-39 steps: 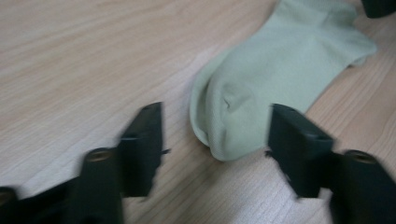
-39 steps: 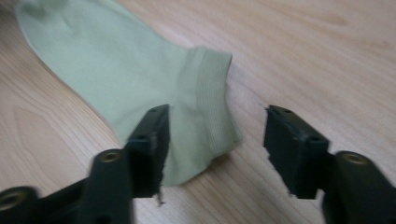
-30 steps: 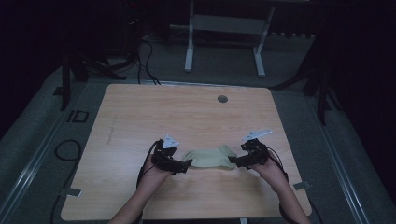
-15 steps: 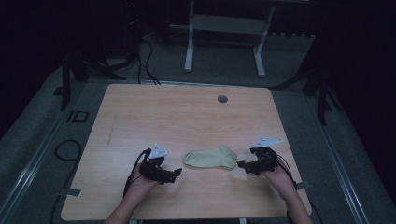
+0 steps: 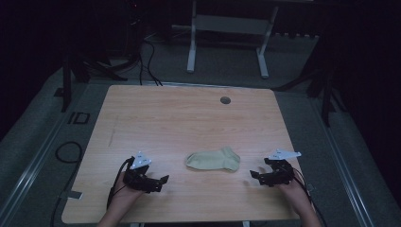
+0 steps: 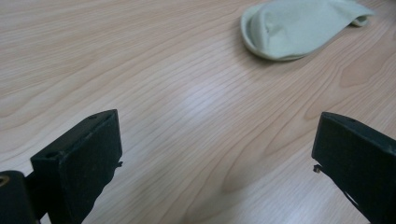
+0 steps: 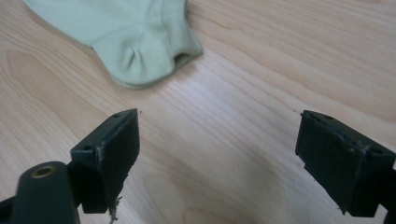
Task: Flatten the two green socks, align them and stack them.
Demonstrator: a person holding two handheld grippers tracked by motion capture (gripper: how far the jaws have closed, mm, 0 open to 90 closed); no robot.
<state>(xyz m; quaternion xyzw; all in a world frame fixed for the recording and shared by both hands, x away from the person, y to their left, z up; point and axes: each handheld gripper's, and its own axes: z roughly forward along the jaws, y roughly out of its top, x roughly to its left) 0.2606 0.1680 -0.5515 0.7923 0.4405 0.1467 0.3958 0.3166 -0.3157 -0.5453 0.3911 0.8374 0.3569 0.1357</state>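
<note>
A pale green sock point(image 5: 213, 160) lies flat on the wooden table point(image 5: 189, 118), toe to the left and cuff to the right. My left gripper point(image 5: 162, 183) rests near the front edge, well left of the sock, jaws pointing toward it. Its jaws have just been opening and nothing is between them. In the left gripper view the gripper point(image 6: 217, 135) stands open over bare wood, with the sock point(image 6: 299, 28) at upper right. My right gripper point(image 5: 250, 178) is right of the sock, also apart from it. The right gripper point(image 7: 217, 128) is open and empty, the sock's cuff end point(image 7: 126, 37) beyond its left jaw.
A small round grommet point(image 5: 225, 100) sits near the table's far edge. Beyond the table stands a white desk frame point(image 5: 227, 28) on the dark floor. Cables point(image 5: 66, 151) loop on the floor at the left. A person's hands enter from the near edge.
Both grippers have let go of the sock's ends, then drawn outward and back toward the near edge. The sock now lies alone between them.
</note>
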